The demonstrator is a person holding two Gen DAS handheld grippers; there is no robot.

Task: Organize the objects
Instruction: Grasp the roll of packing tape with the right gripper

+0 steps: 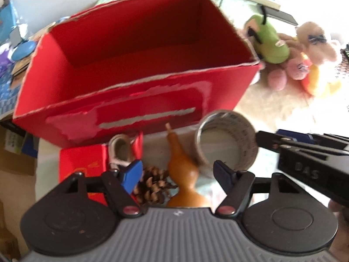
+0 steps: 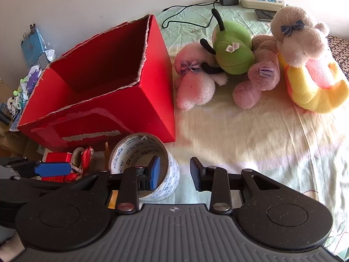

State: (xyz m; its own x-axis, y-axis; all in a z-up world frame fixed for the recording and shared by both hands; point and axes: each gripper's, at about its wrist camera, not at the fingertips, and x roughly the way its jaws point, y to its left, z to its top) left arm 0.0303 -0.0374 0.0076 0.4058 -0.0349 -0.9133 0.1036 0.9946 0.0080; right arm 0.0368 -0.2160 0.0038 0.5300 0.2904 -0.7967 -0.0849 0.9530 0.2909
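**Both claws spread, box empty, clutter waiting**

Left of frame: my left claw (image 1: pixel 176 174) is released, straddling the gourd (image 1: pixel 184 174), lined up to pinch it. Centre: the red box (image 2: pixel 104 100) stands open and looks empty. My right claw (image 2: pixel 175 172), released, has one finger inside the tape roll (image 2: pixel 144 166). Upper right: plush toys (image 2: pixel 250 61) heaped on the bedsheet (image 2: pixel 250 135).

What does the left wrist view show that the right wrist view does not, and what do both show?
Only the left wrist view shows the pine cone and the whole brown gourd between the open left gripper. Only the right wrist view shows the pink plush with a purple bow and the open right gripper astride the tape wall. Both show the red box, tape roll, green plush and power strip.
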